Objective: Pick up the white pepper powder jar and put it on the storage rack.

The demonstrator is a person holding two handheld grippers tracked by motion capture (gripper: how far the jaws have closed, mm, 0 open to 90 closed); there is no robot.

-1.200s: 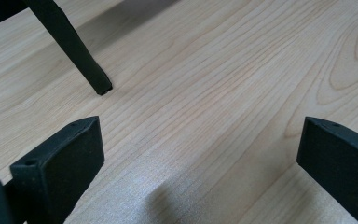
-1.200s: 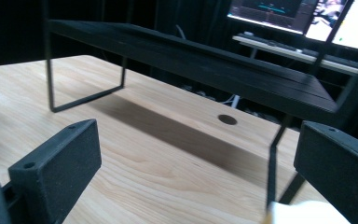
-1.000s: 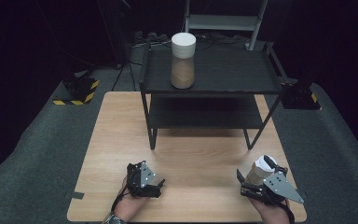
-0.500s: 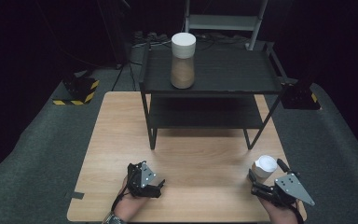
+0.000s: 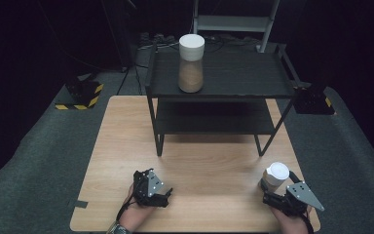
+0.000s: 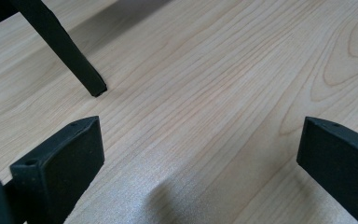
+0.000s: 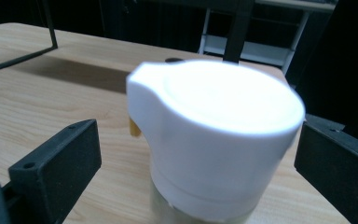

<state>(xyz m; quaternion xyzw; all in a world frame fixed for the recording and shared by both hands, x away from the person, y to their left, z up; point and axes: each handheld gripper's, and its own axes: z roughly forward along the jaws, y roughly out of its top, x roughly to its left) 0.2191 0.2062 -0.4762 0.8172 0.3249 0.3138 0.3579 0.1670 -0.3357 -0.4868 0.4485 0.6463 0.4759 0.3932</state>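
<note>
right gripper (image 5: 272, 194) sits at the near right corner of the light wooden table (image 5: 126, 146), its 2 black jaws spread wide on either side of a small clear jar with a white cap (image 5: 276, 176). in the right gripper view that jar (image 7: 216, 140) stands upright on the wood between the jaws, with a gap showing on both sides, so neither jaw is touching it; a bit of yellow shows just under the cap at the left. over on the near left, the left gripper (image 5: 161, 197) is low over the table, held in a hand (image 5: 135, 214), and well apart from the jar. in the left gripper view its jaws are spread wide too, nothing but bare wood grain between them, and a black leg of the black 2-tier metal shelf (image 6: 60, 44) stands on the table just ahead. that shelf (image 5: 253, 80) stands at the far side of the table, and on its top tier is a taller clear jar with a white cap and brown contents (image 5: 191, 63), upright, toward the left half of the tier. a grey 3-cornered plate (image 5: 306, 195) tops the right gripper.
</note>
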